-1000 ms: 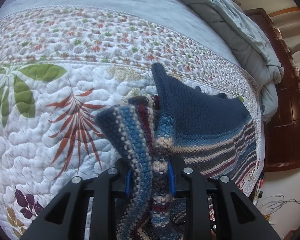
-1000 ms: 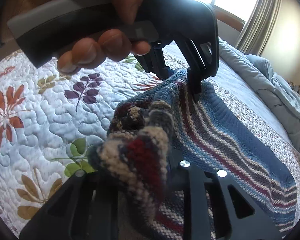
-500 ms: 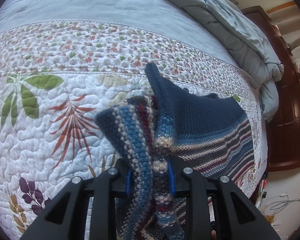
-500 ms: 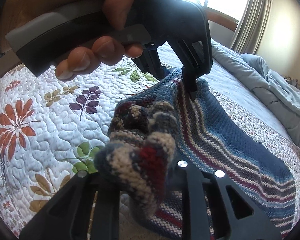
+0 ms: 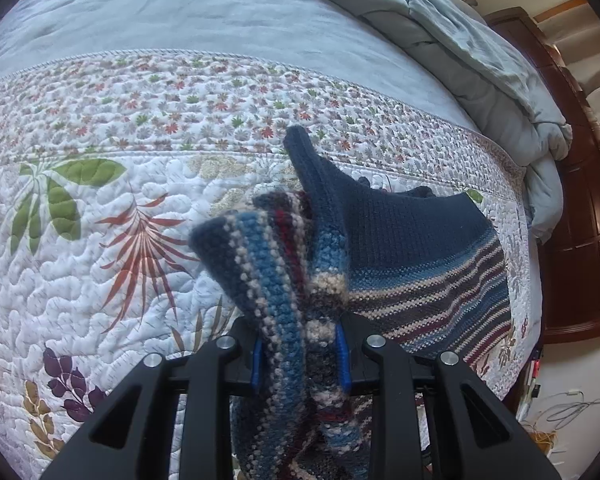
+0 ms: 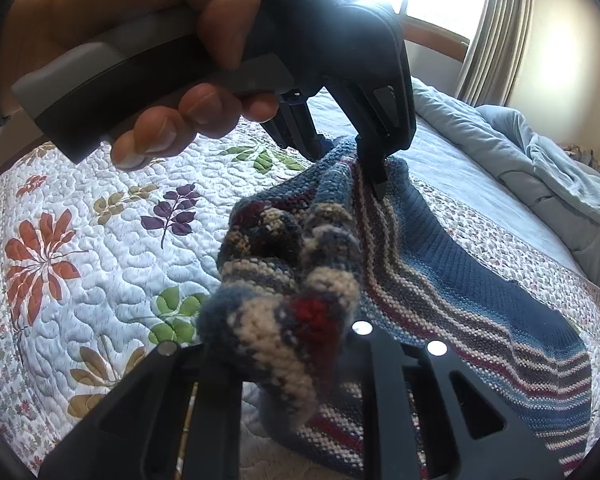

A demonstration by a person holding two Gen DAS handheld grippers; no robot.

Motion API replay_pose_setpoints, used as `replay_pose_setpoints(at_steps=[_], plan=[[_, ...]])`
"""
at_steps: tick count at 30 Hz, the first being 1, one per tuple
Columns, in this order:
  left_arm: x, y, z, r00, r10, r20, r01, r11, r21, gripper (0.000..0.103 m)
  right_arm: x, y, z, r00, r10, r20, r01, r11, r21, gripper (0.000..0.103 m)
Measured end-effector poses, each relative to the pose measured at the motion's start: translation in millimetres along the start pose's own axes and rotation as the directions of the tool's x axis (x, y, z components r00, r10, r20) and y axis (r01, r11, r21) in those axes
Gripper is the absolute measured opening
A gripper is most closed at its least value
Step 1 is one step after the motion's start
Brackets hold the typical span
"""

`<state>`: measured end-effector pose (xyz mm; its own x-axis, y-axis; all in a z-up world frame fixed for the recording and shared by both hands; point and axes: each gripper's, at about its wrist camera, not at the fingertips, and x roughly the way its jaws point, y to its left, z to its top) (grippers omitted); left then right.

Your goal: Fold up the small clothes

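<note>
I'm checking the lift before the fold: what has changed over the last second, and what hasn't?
Both claws have raised the striped knit garment a little off the floral quilt. The right claw has just been closing, tightening on the bunched knit between its jaws. The left claw stays clamped on its corner; the far end still rests on the quilt.

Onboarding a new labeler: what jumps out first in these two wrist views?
The striped knit garment dominates both views: one bunched end sits clamped in the left claw, another in the right claw, whose jaws have just been closing on the knit, and the rest trails down onto the floral quilt. In the right wrist view a hand grips the left claw's handle at top left. A rumpled grey-blue duvet is heaped along the bed's far side.
</note>
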<state>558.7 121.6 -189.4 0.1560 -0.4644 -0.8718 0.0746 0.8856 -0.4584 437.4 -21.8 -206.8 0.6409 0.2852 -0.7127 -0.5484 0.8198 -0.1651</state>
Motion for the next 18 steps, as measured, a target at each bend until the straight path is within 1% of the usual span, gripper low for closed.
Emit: replay_pose_setpoints(at_steps=[18], plan=[[-4, -25, 2, 0.999, 0.036, -0.001, -0.036, 0.999, 0.027, 0.027, -14, -15, -2, 1.0, 0.012, 0.026, -0.013, 0.999, 0.043, 0.013]])
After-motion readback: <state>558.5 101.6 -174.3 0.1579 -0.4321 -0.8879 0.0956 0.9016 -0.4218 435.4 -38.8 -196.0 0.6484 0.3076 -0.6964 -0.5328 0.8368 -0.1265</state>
